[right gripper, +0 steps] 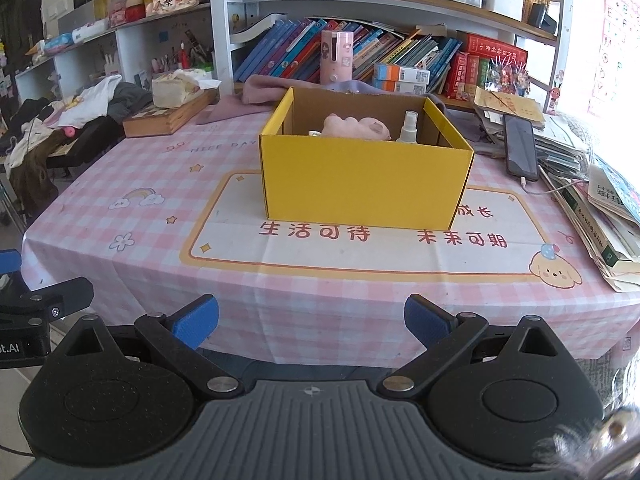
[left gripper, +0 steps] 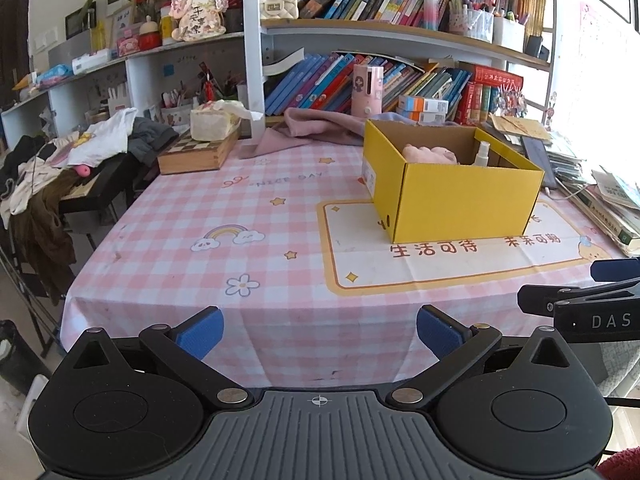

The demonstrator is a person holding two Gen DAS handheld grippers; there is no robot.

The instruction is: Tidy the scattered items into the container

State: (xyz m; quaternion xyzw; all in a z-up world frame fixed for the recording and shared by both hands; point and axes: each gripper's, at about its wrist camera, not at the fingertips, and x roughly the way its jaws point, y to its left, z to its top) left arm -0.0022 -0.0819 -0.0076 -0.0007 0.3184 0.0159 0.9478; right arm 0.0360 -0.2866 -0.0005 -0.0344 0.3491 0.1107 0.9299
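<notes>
A yellow cardboard box (left gripper: 460,196) (right gripper: 362,184) stands open on the pink checked tablecloth (left gripper: 240,240) (right gripper: 320,280). Inside it lie a pink soft item (left gripper: 430,154) (right gripper: 356,126) and a small clear spray bottle (left gripper: 482,154) (right gripper: 409,126). My left gripper (left gripper: 320,330) is open and empty, held back off the table's front edge, left of the box. My right gripper (right gripper: 312,320) is open and empty, at the front edge facing the box. Each gripper shows at the side of the other's view: the right one (left gripper: 580,304), the left one (right gripper: 40,304).
A wooden chess box (left gripper: 196,154) with a tissue pack (left gripper: 212,120) sits at the back left. A pink cloth (left gripper: 316,128) lies behind the box. A phone (right gripper: 520,148) and stacked books (right gripper: 600,208) lie at the right. Bookshelves stand behind. Clothes (left gripper: 80,152) pile at the left.
</notes>
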